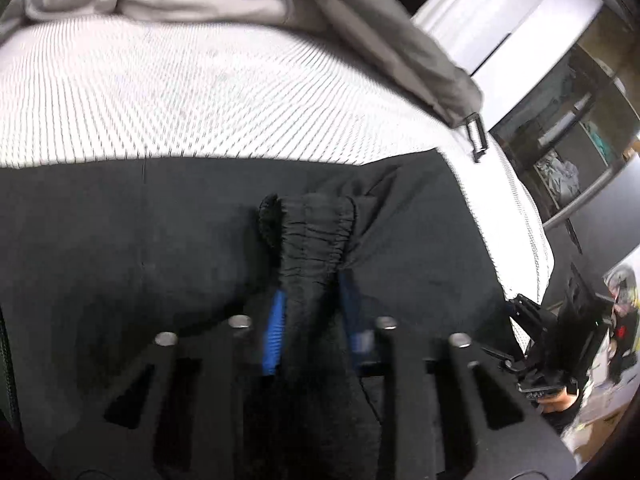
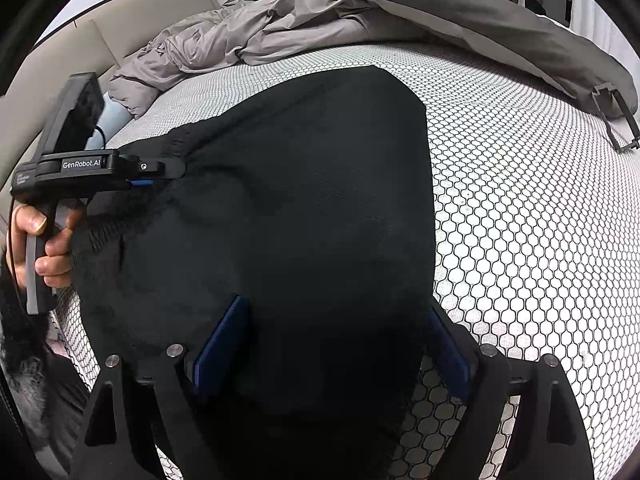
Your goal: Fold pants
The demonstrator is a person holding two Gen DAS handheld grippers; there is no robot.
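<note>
Black pants lie spread on a white honeycomb-patterned mattress. In the left wrist view my left gripper is shut on the gathered elastic waistband, which bunches up between the blue pads. The right wrist view shows the same left gripper in a person's hand, pinching the pants' left edge. My right gripper stands open, its blue pads wide apart over the near end of the pants. That right gripper also shows at the mattress edge.
A crumpled grey duvet is piled at the far side of the bed, with a black clip at its corner. A beige headboard stands on the left. A dark shelf unit sits beyond the mattress edge.
</note>
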